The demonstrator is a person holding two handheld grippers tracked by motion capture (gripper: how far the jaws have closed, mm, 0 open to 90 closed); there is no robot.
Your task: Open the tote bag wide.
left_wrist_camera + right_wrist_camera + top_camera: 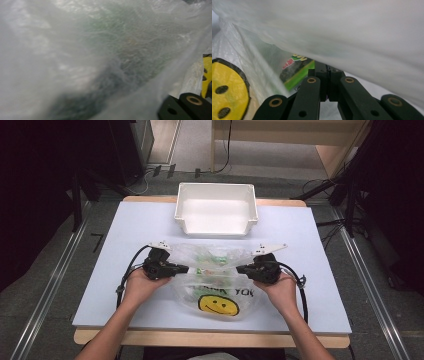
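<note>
Plastic bag (215,282), thin, translucent and printed with a yellow smiley, lies at the table's (125,230) near middle, green packets showing through it. It looks light, limp and slippery, likely to sag, so the upper edges are the sensible hold. The left gripper (181,268) meets it at nine o'clock; whether it pinches, I cannot tell. The right gripper (327,82), at three o'clock, is pressed together on film. At twelve o'clock sits a white bin (216,209).

Plastic bag (215,280) fills the table's (125,270) middle; white bin (216,210) blocks behind; sides open.
</note>
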